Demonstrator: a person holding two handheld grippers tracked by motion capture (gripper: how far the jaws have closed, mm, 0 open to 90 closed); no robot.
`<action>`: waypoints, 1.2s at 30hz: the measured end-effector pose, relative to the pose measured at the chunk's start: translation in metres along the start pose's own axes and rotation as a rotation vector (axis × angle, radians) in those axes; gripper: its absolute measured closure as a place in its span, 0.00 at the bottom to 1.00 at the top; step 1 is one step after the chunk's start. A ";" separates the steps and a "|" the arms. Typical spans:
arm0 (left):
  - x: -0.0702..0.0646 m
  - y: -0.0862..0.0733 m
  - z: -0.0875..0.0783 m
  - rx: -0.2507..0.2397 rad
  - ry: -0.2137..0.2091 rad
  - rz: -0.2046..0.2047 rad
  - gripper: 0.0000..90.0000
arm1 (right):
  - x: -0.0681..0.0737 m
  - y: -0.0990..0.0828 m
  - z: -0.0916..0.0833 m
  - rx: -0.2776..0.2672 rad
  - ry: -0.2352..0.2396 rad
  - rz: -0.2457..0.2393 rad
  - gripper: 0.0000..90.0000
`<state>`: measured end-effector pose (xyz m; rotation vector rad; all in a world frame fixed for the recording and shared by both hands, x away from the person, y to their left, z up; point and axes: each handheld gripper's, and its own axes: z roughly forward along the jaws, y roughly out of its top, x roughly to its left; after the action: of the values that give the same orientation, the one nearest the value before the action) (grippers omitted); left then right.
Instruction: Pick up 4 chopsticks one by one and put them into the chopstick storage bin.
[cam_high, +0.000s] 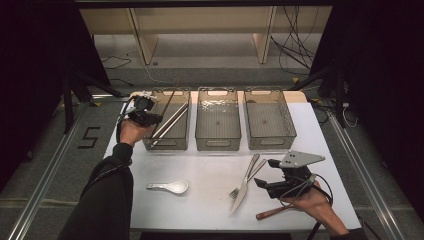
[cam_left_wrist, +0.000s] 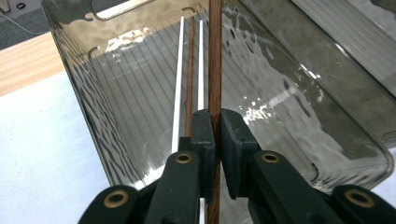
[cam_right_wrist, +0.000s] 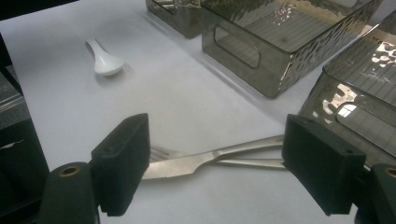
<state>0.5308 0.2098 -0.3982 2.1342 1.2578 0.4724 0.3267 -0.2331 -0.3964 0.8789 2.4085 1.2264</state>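
My left gripper (cam_high: 152, 118) (cam_left_wrist: 217, 119) is shut on a brown wooden chopstick (cam_high: 171, 95) (cam_left_wrist: 215, 56), which slants up over the left clear bin (cam_high: 165, 145) (cam_left_wrist: 84, 79). Inside that bin lie two pale chopsticks (cam_left_wrist: 179, 70) and another brown one (cam_left_wrist: 190, 65). My right gripper (cam_high: 264, 173) (cam_right_wrist: 217, 140) hovers open low over the table. A steel knife (cam_high: 242, 192) (cam_right_wrist: 187, 167) and a fork (cam_high: 248, 172) (cam_right_wrist: 252, 163) lie crossed just beyond its jaws. A white ceramic spoon (cam_high: 170, 187) (cam_right_wrist: 105, 61) rests on the table's front left.
Two more clear bins, middle (cam_high: 218, 144) (cam_right_wrist: 243, 51) and right (cam_high: 272, 142) (cam_right_wrist: 345, 93), stand in a row beside the left one at the back of the white table (cam_high: 210, 170). A brown handle (cam_high: 270, 214) lies under my right hand.
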 end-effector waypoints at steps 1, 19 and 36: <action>0.000 -0.001 0.001 0.001 0.004 -0.006 0.93 | 0.000 0.000 0.000 0.000 0.000 0.000 0.27; -0.015 -0.011 -0.023 -0.006 -0.039 0.042 0.55 | 0.000 0.000 0.000 0.001 -0.002 0.002 0.27; -0.053 -0.030 -0.050 0.013 -0.202 0.235 0.22 | -0.001 0.000 -0.002 -0.006 -0.007 0.004 0.27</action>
<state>0.4566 0.1903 -0.3808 2.2884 0.9068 0.3352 0.3263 -0.2349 -0.3950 0.8848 2.3969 1.2295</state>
